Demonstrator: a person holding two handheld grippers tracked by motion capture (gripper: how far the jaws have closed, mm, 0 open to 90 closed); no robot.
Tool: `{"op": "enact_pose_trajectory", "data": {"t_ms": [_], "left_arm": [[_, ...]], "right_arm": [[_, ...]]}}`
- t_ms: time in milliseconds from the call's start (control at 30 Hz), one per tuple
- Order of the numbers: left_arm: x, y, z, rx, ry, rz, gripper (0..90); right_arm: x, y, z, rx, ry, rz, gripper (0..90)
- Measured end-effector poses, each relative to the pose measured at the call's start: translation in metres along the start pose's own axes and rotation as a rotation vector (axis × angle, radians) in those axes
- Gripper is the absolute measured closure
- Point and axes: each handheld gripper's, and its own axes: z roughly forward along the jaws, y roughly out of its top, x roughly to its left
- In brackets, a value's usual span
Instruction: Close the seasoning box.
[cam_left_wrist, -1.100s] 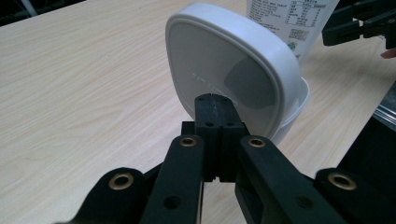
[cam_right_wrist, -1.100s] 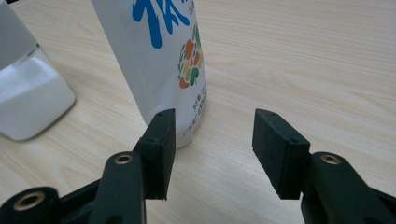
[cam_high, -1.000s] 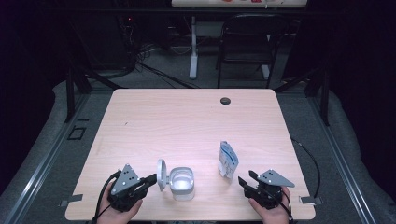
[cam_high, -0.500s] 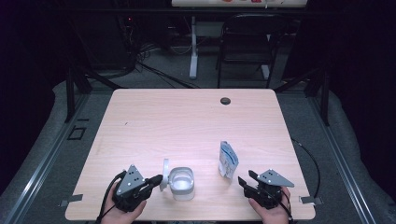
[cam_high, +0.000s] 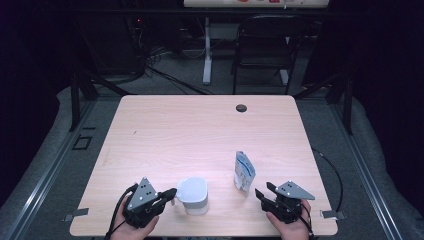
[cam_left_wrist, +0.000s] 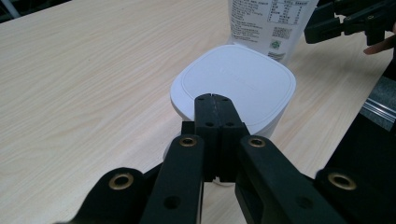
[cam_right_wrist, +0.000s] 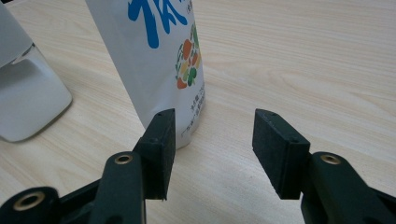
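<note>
The table (cam_high: 165, 130) is carrying everything near its front edge. A white tub (cam_high: 192, 196) is standing close to that edge, left of the middle, with its lid (cam_left_wrist: 238, 84) lying flat and closed on top. A white pouch (cam_high: 244, 171) with blue lettering is standing upright to the right of the tub, slightly farther from the front edge and clear of it. In the table's far right part, near the back edge, a small dark grommet (cam_high: 241, 108) is sitting in the wood.

The left gripper (cam_high: 171, 194) is lying low at the front edge, left of the tub, in the person's left hand (cam_high: 137, 227). Its jaws are pressing fully together, gripping nothing, and their tips are resting at the near rim of the lid, seemingly touching it.

The right gripper (cam_high: 263, 192) is sitting at the front edge toward the right corner, in the right hand (cam_high: 290, 225). Its jaws are standing about half open with nothing between them, aiming at the base of the pouch, which is standing just beyond the pads (cam_right_wrist: 161, 144) without touching them.
</note>
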Motion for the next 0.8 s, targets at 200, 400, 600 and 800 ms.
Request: {"op": "enact_pose_trajectory", "data": {"t_ms": [200, 400, 600, 800], "left_arm": [[0.003, -0.001, -0.003, -0.009, 0.009, -0.014, 88.6], [0.008, -0.003, -0.004, -0.011, 0.013, -0.025, 86.6], [0.011, -0.004, -0.006, -0.015, 0.021, -0.035, 82.7], [0.013, -0.005, -0.006, -0.018, 0.018, -0.046, 77.9]], "right_arm": [[0.0, 0.0, 0.001, -0.004, -0.003, 0.003, 49.3], [-0.001, -0.001, 0.001, -0.001, -0.007, 0.003, 48.6], [-0.002, 0.0, 0.0, -0.002, -0.007, 0.002, 48.2], [-0.003, 0.0, 0.0, -0.002, -0.01, 0.002, 47.9]]}}
